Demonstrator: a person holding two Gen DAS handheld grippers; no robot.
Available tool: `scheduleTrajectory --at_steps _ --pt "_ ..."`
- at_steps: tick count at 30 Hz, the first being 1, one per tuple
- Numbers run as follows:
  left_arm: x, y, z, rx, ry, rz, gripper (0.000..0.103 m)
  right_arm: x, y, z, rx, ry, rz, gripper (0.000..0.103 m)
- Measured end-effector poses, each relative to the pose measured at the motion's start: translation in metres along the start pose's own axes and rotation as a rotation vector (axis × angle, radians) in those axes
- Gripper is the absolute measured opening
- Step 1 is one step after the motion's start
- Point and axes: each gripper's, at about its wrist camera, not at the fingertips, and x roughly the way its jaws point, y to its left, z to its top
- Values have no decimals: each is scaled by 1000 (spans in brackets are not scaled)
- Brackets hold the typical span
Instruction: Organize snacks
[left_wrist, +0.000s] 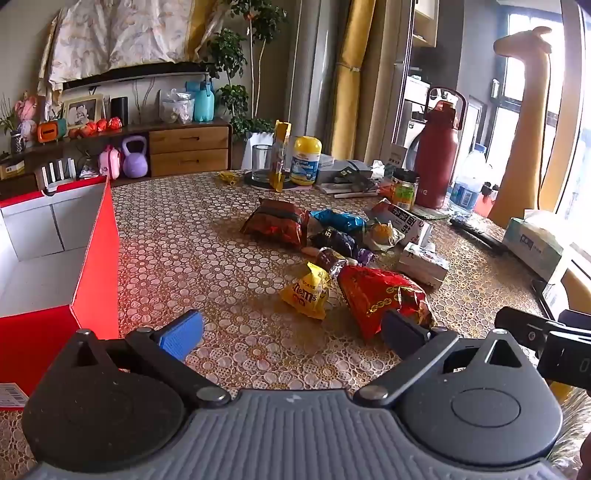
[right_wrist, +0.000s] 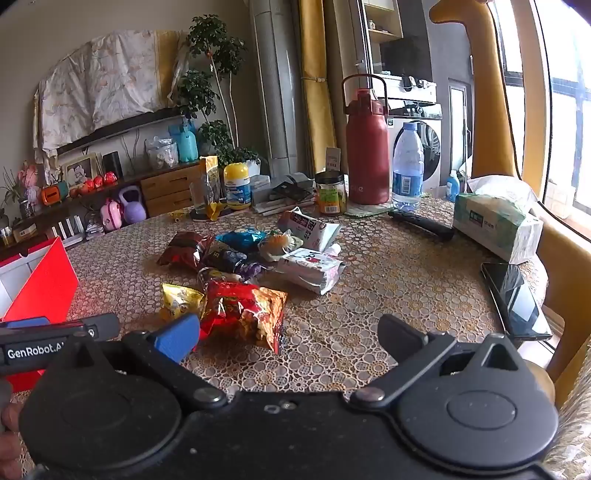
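Observation:
Several snack packets lie in a loose heap on the patterned table. Nearest are a yellow M&M's bag (left_wrist: 308, 293) (right_wrist: 180, 300) and a red crinkled bag (left_wrist: 380, 295) (right_wrist: 245, 312). Behind them lie a dark red chip bag (left_wrist: 275, 223) (right_wrist: 184, 251), a blue packet (left_wrist: 340, 219) (right_wrist: 242, 238) and white packets (left_wrist: 423, 264) (right_wrist: 310, 269). An open red box (left_wrist: 98, 266) (right_wrist: 44, 288) with a white inside stands at the left. My left gripper (left_wrist: 291, 334) is open above the table, short of the yellow and red bags. My right gripper (right_wrist: 290, 338) is open too, just before the red bag.
At the table's far side stand a maroon flask (left_wrist: 437, 158) (right_wrist: 367, 155), a water bottle (right_wrist: 407, 166), a jar (right_wrist: 330, 192), a yellow-lidded tub (left_wrist: 304, 160) and a glass (left_wrist: 261, 162). A tissue pack (right_wrist: 495, 229), a phone (right_wrist: 515, 299) and a black remote (right_wrist: 423, 223) lie at the right.

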Motion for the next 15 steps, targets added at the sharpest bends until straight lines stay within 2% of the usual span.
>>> scheduleTrajectory --at_steps 15 --pt "0 2 -1 7 5 1 103 -1 0 0 1 1 3 103"
